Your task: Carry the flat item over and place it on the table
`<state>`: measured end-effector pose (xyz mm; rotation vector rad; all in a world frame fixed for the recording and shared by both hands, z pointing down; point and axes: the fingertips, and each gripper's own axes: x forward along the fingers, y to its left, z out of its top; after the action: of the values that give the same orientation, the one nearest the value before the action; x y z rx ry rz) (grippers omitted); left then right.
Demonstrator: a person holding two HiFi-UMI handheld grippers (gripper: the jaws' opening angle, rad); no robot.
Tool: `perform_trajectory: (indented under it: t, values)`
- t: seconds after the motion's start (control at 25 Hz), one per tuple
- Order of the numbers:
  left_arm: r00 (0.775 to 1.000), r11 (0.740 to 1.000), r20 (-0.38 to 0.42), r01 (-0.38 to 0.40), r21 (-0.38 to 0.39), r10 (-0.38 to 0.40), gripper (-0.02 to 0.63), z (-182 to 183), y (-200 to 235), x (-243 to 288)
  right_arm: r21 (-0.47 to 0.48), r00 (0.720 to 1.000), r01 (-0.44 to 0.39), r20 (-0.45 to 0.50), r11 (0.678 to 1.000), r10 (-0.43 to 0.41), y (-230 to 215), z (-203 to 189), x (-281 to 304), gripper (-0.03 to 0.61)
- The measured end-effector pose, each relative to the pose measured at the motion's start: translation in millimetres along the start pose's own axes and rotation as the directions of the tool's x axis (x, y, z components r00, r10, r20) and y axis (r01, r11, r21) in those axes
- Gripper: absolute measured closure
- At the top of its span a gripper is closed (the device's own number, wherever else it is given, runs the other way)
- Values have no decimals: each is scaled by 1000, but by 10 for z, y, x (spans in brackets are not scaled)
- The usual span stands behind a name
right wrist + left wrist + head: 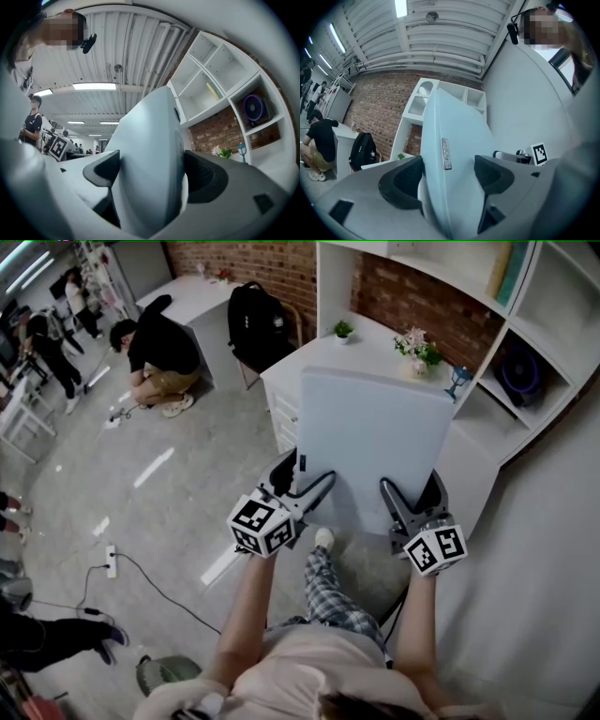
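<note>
A pale blue-white flat panel (370, 442) is held up in the air in front of me, above the floor and the near edge of a white table (375, 348). My left gripper (305, 486) is shut on the panel's lower left edge. My right gripper (405, 495) is shut on its lower right edge. In the left gripper view the panel (454, 154) runs edge-on between the dark pads. The right gripper view shows the panel (150, 159) filling the gap between the jaws, and the left gripper's marker cube (57, 146) beyond it.
White shelving (525, 352) stands to the right, with a fan in one bay. On the table are a small plant (343, 330), flowers in a vase (417, 351) and a blue glass (458, 379). A black backpack (258, 324) leans by the table. A person (155, 357) crouches on the floor at left.
</note>
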<state>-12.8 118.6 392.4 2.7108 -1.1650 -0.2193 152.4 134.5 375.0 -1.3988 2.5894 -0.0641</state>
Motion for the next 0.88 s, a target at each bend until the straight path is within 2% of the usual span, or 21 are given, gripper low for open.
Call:
perform_trajectory:
  t: [0.28, 0.56, 0.88]
  values:
    - [1000, 999, 15, -27, 25, 27, 272, 107, 953, 892, 30, 1000, -19, 19, 999, 18, -703, -201, 1141, 144]
    - [999, 999, -6, -52, 12, 52, 270, 346, 2016, 1841, 46, 999, -39, -1, 998, 39, -1382, -254, 2448, 146]
    - [997, 997, -19, -79, 2, 79, 270, 447, 2979, 2796, 57, 998, -59, -17, 997, 61, -2124, -387, 3628, 146]
